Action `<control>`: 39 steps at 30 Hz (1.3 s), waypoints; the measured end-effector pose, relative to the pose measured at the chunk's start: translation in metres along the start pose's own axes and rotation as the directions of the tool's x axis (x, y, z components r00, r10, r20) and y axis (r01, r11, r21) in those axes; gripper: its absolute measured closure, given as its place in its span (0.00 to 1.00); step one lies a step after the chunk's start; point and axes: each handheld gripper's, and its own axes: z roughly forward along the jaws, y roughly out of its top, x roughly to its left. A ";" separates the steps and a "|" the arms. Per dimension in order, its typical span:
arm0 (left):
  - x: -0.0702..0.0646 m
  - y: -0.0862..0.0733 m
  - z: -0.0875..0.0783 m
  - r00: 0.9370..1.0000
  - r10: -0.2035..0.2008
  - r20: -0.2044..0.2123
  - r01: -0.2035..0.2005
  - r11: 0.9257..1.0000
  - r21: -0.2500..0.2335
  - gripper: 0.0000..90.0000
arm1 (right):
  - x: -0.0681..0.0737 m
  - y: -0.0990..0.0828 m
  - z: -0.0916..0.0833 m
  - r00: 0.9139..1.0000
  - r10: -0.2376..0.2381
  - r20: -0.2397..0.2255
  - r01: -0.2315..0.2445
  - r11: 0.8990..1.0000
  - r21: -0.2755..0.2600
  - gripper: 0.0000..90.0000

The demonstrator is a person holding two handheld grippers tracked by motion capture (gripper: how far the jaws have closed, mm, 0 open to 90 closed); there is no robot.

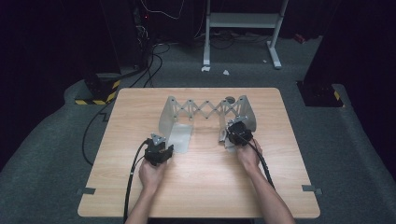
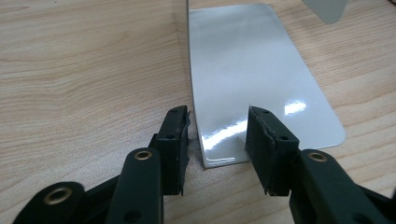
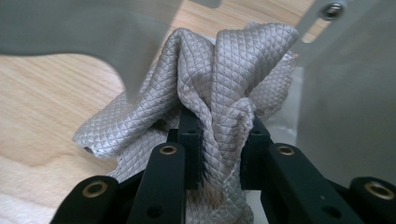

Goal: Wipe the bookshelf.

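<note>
The grey quilted cloth [image 3: 219,88] is bunched up at the right-hand end of the metal expanding rack [image 1: 205,112], just inside that rack's right end plate [image 1: 246,114] and on or beside its right foot plate. The right gripper [image 3: 219,140] has its jaws closed on a standing fold of the cloth; the fold rises straight up between the pads, so its long axis runs along the jaws and away from the hand, towards the rack's scissor lattice [image 1: 205,109]. The rest of the cloth spills to the side of the fold onto the wooden table [image 1: 201,186]. The right hand is plainly the nearer one; in the high view the right gripper [image 1: 239,132] sits against the rack's right end. The left gripper [image 1: 159,150] is at the rack's other end, well apart from the cloth. Its jaws stand apart, astride the near corner of the left foot plate [image 2: 252,79], not pressing on it; that plate's long axis runs away from the fingers [image 2: 175,135].
</note>
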 end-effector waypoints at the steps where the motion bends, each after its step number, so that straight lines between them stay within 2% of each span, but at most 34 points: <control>1: 0.000 0.000 0.000 1.000 -0.001 -0.001 0.001 1.000 0.000 0.66 | 0.000 0.000 0.000 1.000 0.000 0.000 0.000 1.000 0.000 0.84; 7: 0.000 0.000 0.000 1.000 -0.006 -0.001 0.006 1.000 -0.002 0.68 | -0.003 0.003 0.002 1.000 0.017 -0.003 -0.017 1.000 0.003 0.84; 11: 0.000 0.000 0.000 1.000 -0.007 -0.001 0.007 1.000 -0.002 0.68 | 0.001 0.011 0.005 1.000 -0.010 0.001 0.010 1.000 0.014 0.84; 14: 0.000 0.000 0.000 1.000 -0.007 0.000 0.007 1.000 -0.002 0.68 | 0.002 0.012 0.007 1.000 -0.009 -0.002 0.009 1.000 0.009 0.84; 22: 0.000 0.000 0.000 1.000 -0.007 0.000 0.007 1.000 -0.002 0.68 | -0.002 0.011 0.010 0.999 0.024 -0.033 -0.025 1.000 -0.018 0.84; 26: 0.000 0.000 0.000 1.000 -0.007 0.000 0.007 1.000 -0.002 0.68 | -0.005 0.011 0.011 0.999 0.045 -0.007 -0.045 0.999 -0.014 0.84; 31: 0.000 0.000 0.000 1.000 -0.008 0.000 0.008 1.000 -0.002 0.68 | -0.006 0.009 0.007 0.999 0.026 0.026 -0.026 1.000 0.008 0.84; 39: 0.000 0.000 0.000 1.000 -0.008 0.000 0.008 1.000 -0.002 0.68 | -0.003 -0.006 -0.005 1.000 0.003 0.013 -0.003 1.000 0.008 0.84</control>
